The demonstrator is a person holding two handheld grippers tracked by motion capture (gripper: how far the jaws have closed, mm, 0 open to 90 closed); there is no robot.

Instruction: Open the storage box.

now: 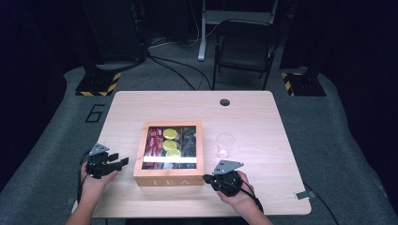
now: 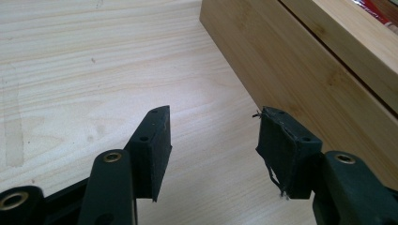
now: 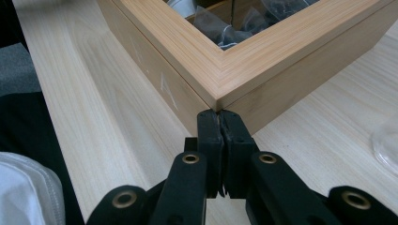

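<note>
— Tea box (image 1: 169, 154) sits mid-table (image 1: 253, 117), closer to the near edge, glass lid down, "TEA" lettered on the front wall. Red packets in the left compartment, yellow-green rounds in the middle, dark sachets at the right.

— And the right gripper (image 1: 210, 178)?

— Parked at the box's near right corner. Jaws pressed flat together, pad against pad, nothing pinched between. From the right gripper view, tips (image 3: 219, 115) meet just under the corner (image 3: 217, 101) where lid frame and base join; touching the wood or a hair short, hard to tell. Held in the right hand (image 1: 239, 192), grey plate on top.

— Left gripper (image 1: 119, 161)?

— Beside the box's left wall, low over the table, gripped by the left hand (image 1: 94, 180). Jaws standing partly apart, a clear gap between the pads (image 2: 152, 150), bare tabletop showing through. Holding nothing. Right-hand pad (image 2: 281, 152) frayed at the edge, a thread hanging off it. Box wall (image 2: 291, 70) running up the right side of the left gripper view, near that pad yet apart from it.

— Anything else on the table?

— Clear glass (image 1: 225, 144) standing upright just right of the box, well clear of both grippers. Cable hole (image 1: 225, 102) near the far edge. Small metal clip (image 1: 302, 194) at the near right corner.
</note>
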